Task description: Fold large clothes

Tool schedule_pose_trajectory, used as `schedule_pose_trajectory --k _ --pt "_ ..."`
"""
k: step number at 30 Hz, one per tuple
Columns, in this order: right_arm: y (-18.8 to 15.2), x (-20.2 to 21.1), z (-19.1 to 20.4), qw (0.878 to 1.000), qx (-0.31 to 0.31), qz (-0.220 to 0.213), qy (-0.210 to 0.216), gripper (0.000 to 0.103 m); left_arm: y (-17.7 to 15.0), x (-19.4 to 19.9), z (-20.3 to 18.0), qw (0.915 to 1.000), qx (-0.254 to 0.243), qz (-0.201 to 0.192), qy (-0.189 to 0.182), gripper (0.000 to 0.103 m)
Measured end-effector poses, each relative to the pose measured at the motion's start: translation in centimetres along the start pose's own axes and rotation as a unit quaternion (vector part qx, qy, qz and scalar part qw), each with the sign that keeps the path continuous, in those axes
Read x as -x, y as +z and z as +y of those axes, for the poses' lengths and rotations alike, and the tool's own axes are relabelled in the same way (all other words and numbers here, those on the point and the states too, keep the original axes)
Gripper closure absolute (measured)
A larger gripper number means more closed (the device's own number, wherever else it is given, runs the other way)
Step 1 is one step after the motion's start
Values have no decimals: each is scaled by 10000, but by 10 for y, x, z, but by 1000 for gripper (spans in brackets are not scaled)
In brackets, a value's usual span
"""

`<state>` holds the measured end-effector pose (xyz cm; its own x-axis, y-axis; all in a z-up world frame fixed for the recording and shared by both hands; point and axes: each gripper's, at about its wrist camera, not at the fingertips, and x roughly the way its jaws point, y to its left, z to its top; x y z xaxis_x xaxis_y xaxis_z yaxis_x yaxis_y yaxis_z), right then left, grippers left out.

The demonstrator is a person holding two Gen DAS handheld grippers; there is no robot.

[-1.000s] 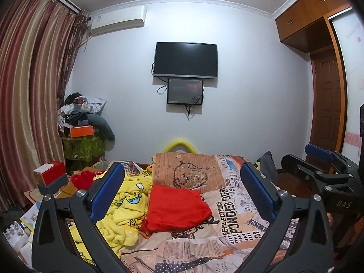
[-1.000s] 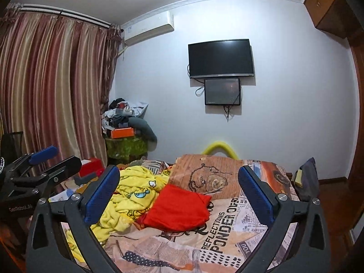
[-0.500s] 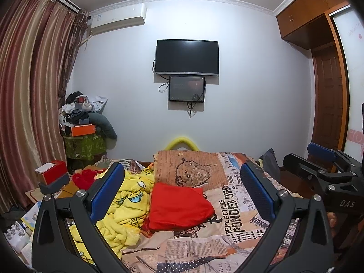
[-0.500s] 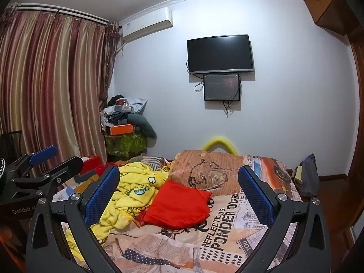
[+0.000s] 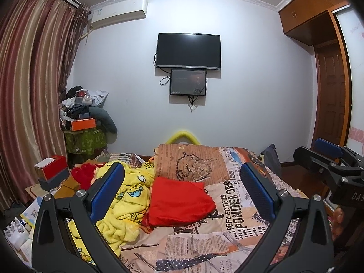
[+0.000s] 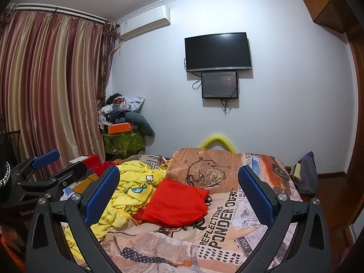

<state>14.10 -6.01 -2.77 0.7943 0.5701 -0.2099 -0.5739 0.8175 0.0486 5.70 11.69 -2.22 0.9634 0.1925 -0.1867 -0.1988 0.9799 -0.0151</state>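
— Progress report? Where do we stand on the folding?

— By my read, one piece looks done and one is untouched. From the left wrist view, the red garment [image 5: 179,201] lies on the bed [image 5: 227,238] as a flat, roughly squared packet, dead ahead at twelve o'clock. I judge it folded, though I cannot see its underside.

— And the big one?

— The yellow cartoon-print garment [image 5: 127,200] sits in a crumpled heap at about ten o'clock from the red one, touching its left edge and spilling toward the side of the bed. Nothing about it looks folded.

— What are your hands doing?

— Nothing yet. The left gripper [image 5: 180,183] has its fingers spread wide with only air between them, held up above the bedding. The right gripper [image 6: 178,182] is the same: fingers wide apart, holding nothing. Each shows at the edge of the other's camera, so they sit side by side.

— So what remains?

— I'd say the yellow piece: pull it out flat on the newspaper-print cover, then fold it. That is most of the work.
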Motion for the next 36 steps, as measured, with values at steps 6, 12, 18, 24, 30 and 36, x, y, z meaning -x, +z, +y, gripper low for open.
schedule_pose_trajectory --k 6,12,18,24,30,36 --pt "-1 0 -4 10000 -72 34 -40 0 -1 -3 2 10000 -15 53 -25 1" --pt "-2 0 -5 9999 -118 64 -28 0 -1 -8 3 9999 -16 107 -64 1" --pt "-5 -3 -7 9998 -189 109 -15 0 -1 -13 4 9997 -5 175 -167 1" --pt "-8 -4 -8 9996 -239 149 -33 0 -2 -15 3 9995 -28 211 -224 1" --pt "-8 -5 -8 9995 -269 160 -58 0 -3 -14 0 9993 -62 207 -302 1" --pt "-7 -6 -8 9994 -294 177 -64 0 -3 -13 -1 9991 -65 210 -374 1"
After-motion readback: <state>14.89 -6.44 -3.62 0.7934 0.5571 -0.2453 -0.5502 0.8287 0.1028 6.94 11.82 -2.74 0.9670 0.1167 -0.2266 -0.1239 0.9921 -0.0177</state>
